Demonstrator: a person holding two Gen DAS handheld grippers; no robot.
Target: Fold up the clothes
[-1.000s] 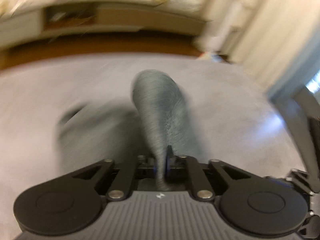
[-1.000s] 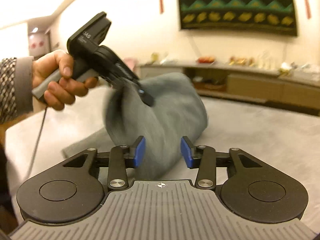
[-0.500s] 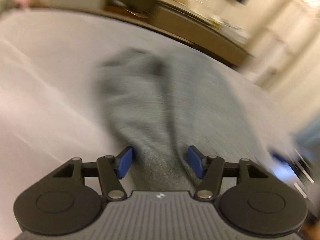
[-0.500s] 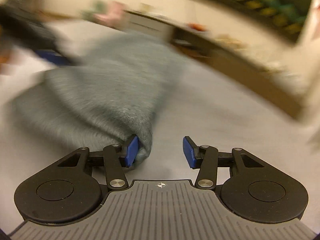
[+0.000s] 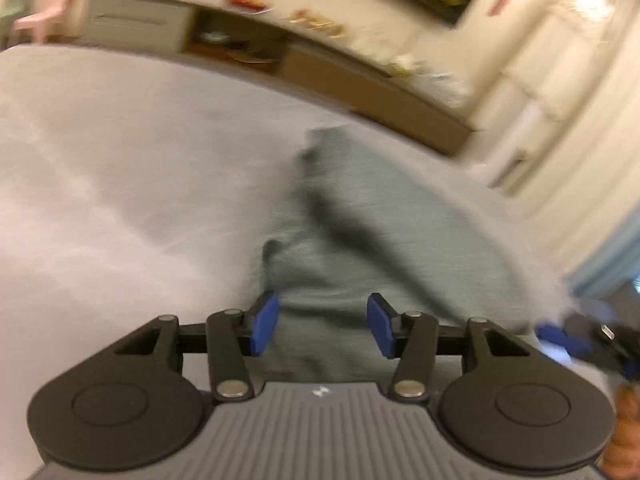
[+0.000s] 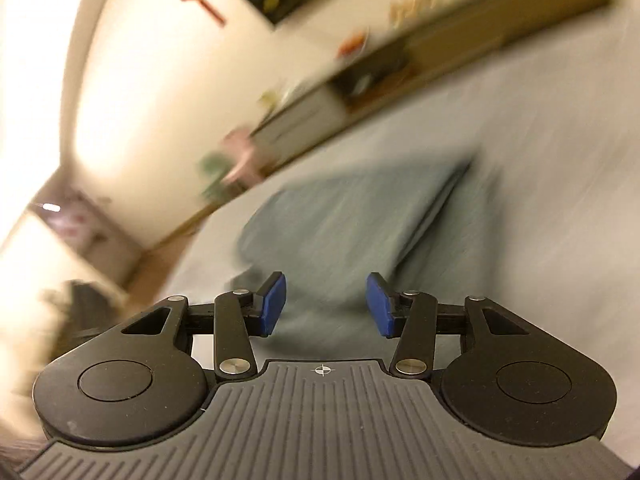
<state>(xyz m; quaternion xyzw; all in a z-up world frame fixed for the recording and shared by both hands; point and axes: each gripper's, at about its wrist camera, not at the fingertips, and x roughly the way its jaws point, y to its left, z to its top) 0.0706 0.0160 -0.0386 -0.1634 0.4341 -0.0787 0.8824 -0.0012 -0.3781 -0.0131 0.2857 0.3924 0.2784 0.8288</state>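
Soft grey-green garment (image 6: 340,216), folded flat.

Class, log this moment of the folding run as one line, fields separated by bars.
task: fold clothes | left tool: open | right tool: open | grey garment: released, lying folded on pale surface | views: motion-blurred

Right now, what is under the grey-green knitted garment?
The grey-green knitted garment lies on the pale grey cloth-covered surface, which shows all around it. A folded layer overlaps its lower layer. Anything beneath the cloth itself is covered. The left gripper and the right gripper are open.
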